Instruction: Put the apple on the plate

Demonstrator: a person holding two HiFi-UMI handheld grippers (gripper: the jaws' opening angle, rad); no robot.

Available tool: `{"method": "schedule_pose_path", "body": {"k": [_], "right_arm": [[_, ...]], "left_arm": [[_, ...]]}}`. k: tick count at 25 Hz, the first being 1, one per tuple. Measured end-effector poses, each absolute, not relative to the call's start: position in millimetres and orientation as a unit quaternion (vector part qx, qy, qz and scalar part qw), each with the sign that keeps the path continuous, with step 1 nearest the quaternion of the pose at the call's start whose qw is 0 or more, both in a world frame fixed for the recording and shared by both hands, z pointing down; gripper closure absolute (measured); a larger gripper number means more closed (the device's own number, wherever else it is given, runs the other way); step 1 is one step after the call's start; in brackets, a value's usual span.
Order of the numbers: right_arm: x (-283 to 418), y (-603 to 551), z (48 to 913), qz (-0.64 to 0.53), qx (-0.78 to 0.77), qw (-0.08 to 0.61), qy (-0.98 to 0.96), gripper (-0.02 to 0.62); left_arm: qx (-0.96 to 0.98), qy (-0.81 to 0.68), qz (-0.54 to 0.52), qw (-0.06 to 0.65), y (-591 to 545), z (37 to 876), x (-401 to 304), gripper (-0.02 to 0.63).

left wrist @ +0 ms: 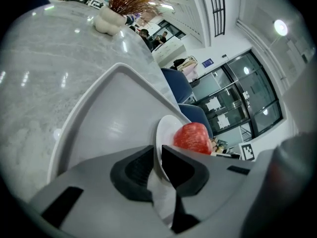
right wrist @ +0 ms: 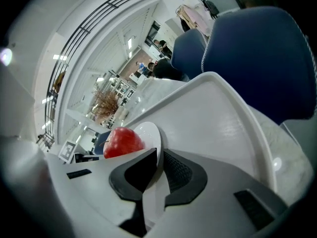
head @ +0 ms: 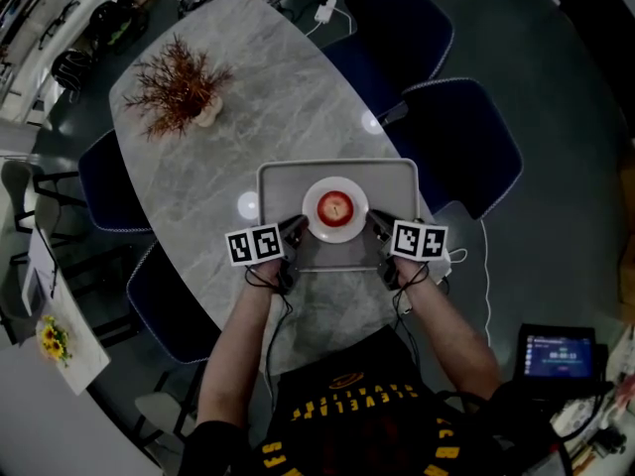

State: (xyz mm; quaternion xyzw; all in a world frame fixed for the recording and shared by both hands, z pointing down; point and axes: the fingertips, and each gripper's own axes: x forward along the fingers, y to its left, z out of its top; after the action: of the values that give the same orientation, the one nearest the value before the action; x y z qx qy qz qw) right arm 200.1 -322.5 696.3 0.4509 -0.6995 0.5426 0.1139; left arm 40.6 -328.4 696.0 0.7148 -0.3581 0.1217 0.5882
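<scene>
Apple (head: 335, 206) on plate (head: 335, 235), in tray (head: 288, 178).
Plate rim is clenched by L tongs (head: 298, 229) & R tongs (head: 376, 225).

a red apple (head: 336, 206) sits in the middle of a small round white plate (head: 315, 223) — the plate at the front of a grey tray (head: 288, 181).
</scene>
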Motion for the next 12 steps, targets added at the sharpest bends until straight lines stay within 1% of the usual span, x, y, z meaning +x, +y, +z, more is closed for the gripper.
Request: {"method": "schedule_pose_path", "body": {"k": [2,5,9,12], "right_arm": [[206.6,-324.9,692.0,0.510,0.464,0.134,-0.712,0.565],[215.4,-329.4,681.7,0.476,0.476,0.141,-0.726,0.565],[222.0,-334.1,654.0,0.416,0.491,0.129,-0.754,0.565],[218.2,-333.3,627.6,0.374,0.490,0.109,-0.780,0.566]], "left_arm": [[0.721,-0.366,0.137,0.571,-326.9,695.8,38.2,0.566],[0.725,-0.384,0.148,0.552,-327.0,690.7,30.1,0.566],[0.735,-0.410,0.145,0.520,-323.6,669.5,24.0,0.566],[0.756,-0.422,0.138,0.480,-318.1,642.4,26.9,0.566]]}}
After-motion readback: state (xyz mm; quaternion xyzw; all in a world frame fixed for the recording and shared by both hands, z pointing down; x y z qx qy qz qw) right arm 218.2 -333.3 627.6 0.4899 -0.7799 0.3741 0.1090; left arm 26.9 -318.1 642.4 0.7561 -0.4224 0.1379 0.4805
